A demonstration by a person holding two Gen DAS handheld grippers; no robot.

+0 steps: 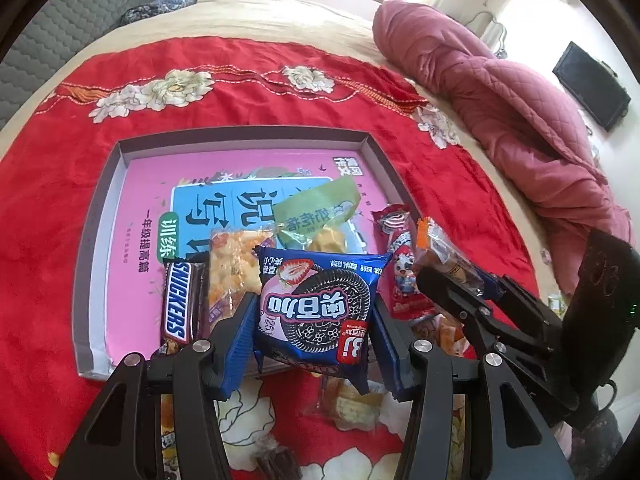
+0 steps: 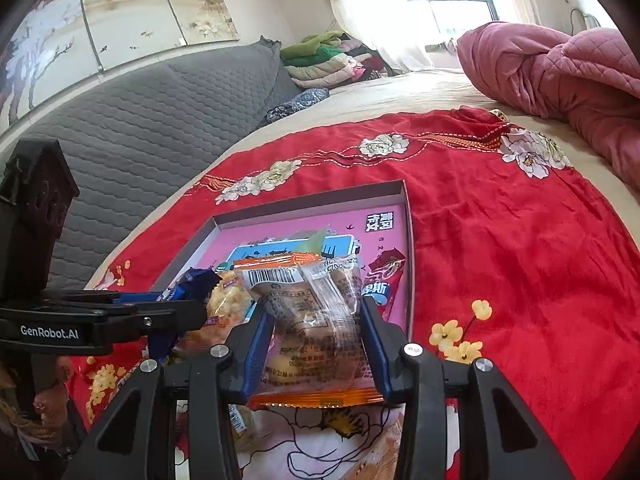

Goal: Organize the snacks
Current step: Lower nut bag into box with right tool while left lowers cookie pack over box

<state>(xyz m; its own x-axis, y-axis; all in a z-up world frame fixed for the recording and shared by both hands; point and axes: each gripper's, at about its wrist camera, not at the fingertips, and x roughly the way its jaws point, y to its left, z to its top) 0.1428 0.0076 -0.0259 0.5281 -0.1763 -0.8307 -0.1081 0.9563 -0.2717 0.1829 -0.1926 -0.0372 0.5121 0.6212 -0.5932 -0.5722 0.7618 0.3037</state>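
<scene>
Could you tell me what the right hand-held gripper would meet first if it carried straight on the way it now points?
Probably the red snack packet lying in the shallow box. The right hand-held gripper, shut on the orange-edged clear packet, points over the box's near end, though depth is uncertain.

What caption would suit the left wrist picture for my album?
Left gripper holds an Oreo pack over a snack-filled box on a red cloth.

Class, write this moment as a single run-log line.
left gripper: shut on blue strawberry cookie packet | right gripper: shut on clear orange-edged pastry packet | both over near edge of grey shallow cardboard tray
</scene>
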